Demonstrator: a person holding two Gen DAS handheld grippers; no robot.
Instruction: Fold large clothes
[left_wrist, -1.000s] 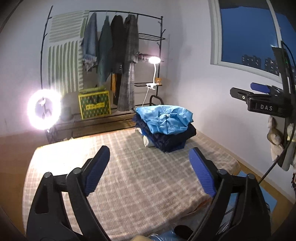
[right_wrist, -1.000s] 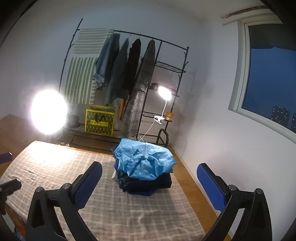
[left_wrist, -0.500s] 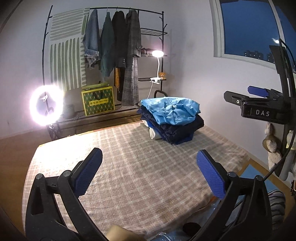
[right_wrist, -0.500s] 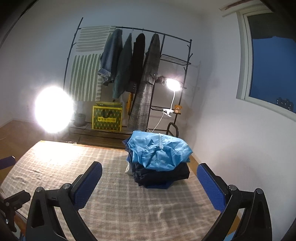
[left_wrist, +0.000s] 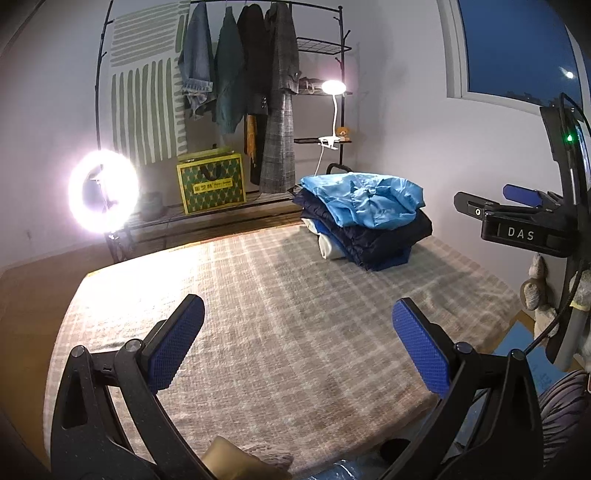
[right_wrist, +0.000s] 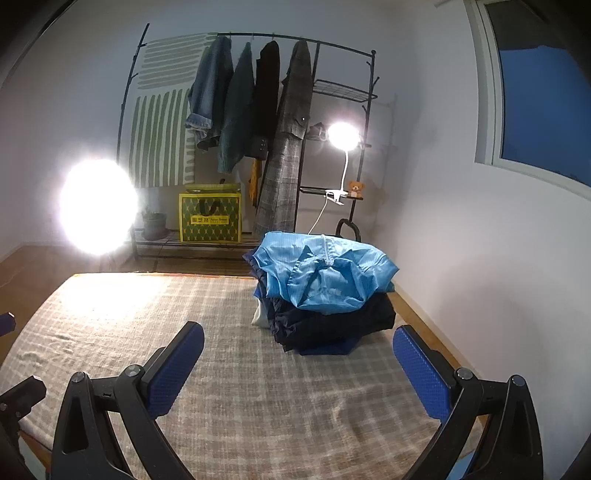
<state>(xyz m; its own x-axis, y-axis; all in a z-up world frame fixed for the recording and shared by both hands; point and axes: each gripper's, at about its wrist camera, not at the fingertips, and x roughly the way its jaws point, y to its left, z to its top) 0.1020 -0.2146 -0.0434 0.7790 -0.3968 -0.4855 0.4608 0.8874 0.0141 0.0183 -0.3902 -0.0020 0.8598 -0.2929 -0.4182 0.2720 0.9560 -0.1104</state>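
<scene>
Grippers released above bed, folded stack at far right corner

Left gripper (left_wrist: 297, 341) hangs over the near part of the plaid bed cover (left_wrist: 258, 295) with its jaws spread wide; nothing lies between the blue pads (left_wrist: 177, 343). Right gripper (right_wrist: 298, 369) is in the same condition: jaws spread wide, blue pads (right_wrist: 421, 373) clear of any fabric, positioned above the cover (right_wrist: 240, 387) and facing the stack of clothes. In the left wrist view the right gripper (left_wrist: 517, 218) also appears at the right edge, its body marked "DAS".

Stack of folded clothes (left_wrist: 364, 221) (right_wrist: 321, 291) sits on the far right part of the bed, well apart from both grippers.
- Top layer: light blue jacket (right_wrist: 321, 273), folded but rumpled.
- Below: dark navy garments (right_wrist: 332, 321).
- Bottom: a brighter blue edge and a white edge show at the base.

Background items:
- Black clothes rack (right_wrist: 325, 88) against the far wall, with four garments hanging from it.
- Green and yellow bag (right_wrist: 210, 218) on the rack's low shelf.
- Ring light (left_wrist: 103, 190) at the left, lit.
- Clip-on lamp (right_wrist: 343, 136) on the rack, lit, with a small teddy bear (right_wrist: 355, 189) beside its clamp.
- Window (right_wrist: 543, 99) at the right, showing dark blue sky.
</scene>
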